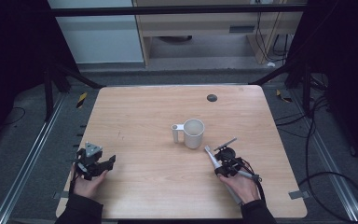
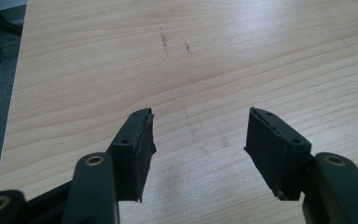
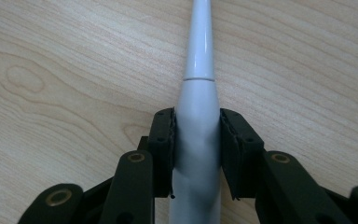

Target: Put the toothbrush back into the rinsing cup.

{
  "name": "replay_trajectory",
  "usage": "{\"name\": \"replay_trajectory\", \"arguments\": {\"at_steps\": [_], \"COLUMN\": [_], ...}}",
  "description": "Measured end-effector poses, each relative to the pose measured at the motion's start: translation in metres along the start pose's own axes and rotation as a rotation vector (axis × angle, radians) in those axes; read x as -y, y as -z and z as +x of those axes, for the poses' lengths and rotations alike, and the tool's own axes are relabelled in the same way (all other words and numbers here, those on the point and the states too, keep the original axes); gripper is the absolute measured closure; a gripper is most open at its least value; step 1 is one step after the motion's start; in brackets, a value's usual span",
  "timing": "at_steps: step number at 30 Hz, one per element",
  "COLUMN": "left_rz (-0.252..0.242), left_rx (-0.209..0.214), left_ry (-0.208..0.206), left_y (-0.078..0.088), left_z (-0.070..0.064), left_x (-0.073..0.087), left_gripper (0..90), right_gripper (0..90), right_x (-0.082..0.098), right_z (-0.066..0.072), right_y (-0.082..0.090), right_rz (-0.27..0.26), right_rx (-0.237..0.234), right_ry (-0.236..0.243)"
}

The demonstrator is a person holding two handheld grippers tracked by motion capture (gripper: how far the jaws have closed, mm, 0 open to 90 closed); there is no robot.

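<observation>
My right gripper (image 3: 196, 140) clamps a white toothbrush (image 3: 196, 93) near the table's (image 1: 144, 116) front right corner | my left gripper (image 2: 198, 135) wide, front left edge | mug (image 1: 193, 133) mid-table

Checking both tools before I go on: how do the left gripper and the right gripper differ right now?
The left gripper is open with bare table between its jaws; the right gripper is shut on a white toothbrush-like tool. The left gripper sits near the table's left edge, far from the mug; the right gripper is close to the mug, just right of and nearer than it. Both are hand-held, low over the table, with black jaws.
</observation>
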State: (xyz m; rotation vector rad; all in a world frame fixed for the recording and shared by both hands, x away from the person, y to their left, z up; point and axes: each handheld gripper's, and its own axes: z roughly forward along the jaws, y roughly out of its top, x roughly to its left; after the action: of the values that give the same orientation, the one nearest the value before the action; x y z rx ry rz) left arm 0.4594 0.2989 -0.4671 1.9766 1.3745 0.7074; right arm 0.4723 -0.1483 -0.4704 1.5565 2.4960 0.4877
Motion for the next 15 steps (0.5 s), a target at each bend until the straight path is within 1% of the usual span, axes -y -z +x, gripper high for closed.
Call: {"name": "replay_trajectory", "arguments": {"at_steps": [2, 4, 5, 7, 9, 10, 13, 14, 15], "left_rz": [0.0, -0.001, 0.0, 0.0, -0.001, 0.0, 0.0, 0.0, 0.0], "left_rx": [0.0, 0.0, 0.001, 0.0, 0.0, 0.0, 0.001, 0.001, 0.001], "left_ry": [0.0, 0.0, 0.0, 0.001, 0.0, 0.001, 0.001, 0.001, 0.001], "left_y": [0.0, 0.0, 0.0, 0.0, 0.0, 0.0, 0.0, 0.0, 0.0], "left_z": [0.0, 0.0, 0.0, 0.0, 0.0, 0.0, 0.0, 0.0, 0.0], "left_x": [0.0, 0.0, 0.0, 0.0, 0.0, 0.0, 0.0, 0.0, 0.0], "left_gripper": [40.5, 40.5, 40.5, 40.6, 40.6, 40.6, 40.6, 40.6, 40.6], "right_gripper": [67.1, 67.2, 67.2, 67.2, 67.3, 67.3, 67.4, 67.4, 67.4], "right_x": [0.0, 0.001, 0.001, 0.002, 0.002, 0.003, 0.004, 0.004, 0.005], "right_z": [0.0, -0.001, -0.002, -0.003, -0.004, -0.006, -0.008, -0.009, -0.01], "right_y": [0.0, 0.002, 0.004, 0.005, 0.008, 0.011, 0.014, 0.017, 0.019], "right_rz": [0.002, 0.003, -0.007, -0.007, -0.016, -0.032, -0.046, -0.05, -0.058], "right_rx": [-0.002, -0.007, -0.01, -0.009, -0.011, -0.009, -0.008, -0.009, -0.007], "right_ry": [-0.003, 0.009, 0.002, -0.002, -0.001, -0.011, -0.016, -0.022, -0.016]}}
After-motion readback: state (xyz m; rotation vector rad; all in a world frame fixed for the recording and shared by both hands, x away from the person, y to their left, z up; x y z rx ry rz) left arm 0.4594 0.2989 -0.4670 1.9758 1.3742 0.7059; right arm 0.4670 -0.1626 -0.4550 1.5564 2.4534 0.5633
